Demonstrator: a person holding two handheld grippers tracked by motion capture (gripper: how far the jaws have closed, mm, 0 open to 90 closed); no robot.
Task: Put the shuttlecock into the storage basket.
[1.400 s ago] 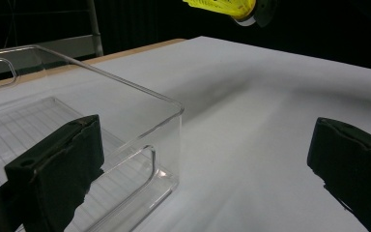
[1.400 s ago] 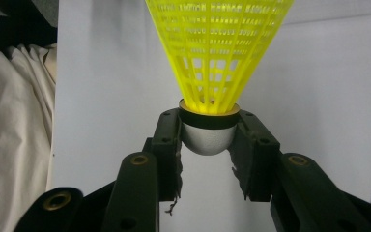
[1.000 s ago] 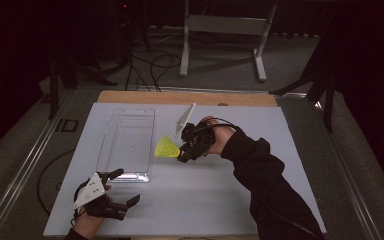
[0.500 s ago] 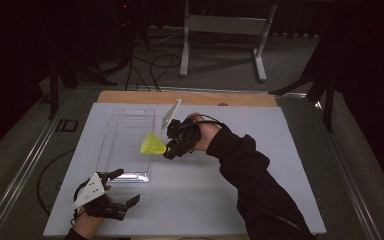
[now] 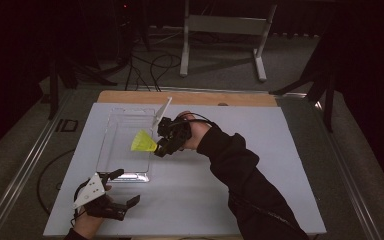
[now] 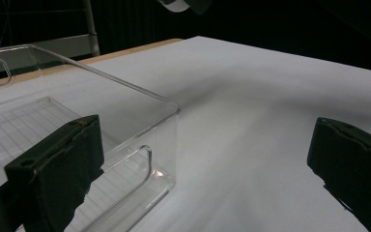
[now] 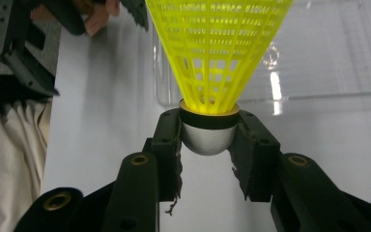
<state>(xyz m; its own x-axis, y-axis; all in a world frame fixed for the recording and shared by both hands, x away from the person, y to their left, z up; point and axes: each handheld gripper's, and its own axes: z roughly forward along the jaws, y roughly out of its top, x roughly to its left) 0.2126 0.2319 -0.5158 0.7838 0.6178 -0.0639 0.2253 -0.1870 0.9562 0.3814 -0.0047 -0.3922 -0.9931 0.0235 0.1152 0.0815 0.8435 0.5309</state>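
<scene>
A yellow plastic shuttlecock with a silver cap is held by my right gripper, which is shut on the cap. It hangs over the right edge of a clear plastic bin on the white table, its skirt pointing left toward the bin. My left gripper rests near the table's front left, jaws open and wide apart, just in front of the bin's near corner. Nothing lies between its jaws.
The white table sheet has a wooden strip along its far edge. A metal stand and cables are on the floor behind. A grey metal frame runs along the table's left side.
My right gripper has carried the shuttlecock leftward, from the table beside the bin to over the bin's right edge. The left gripper has stayed put.
</scene>
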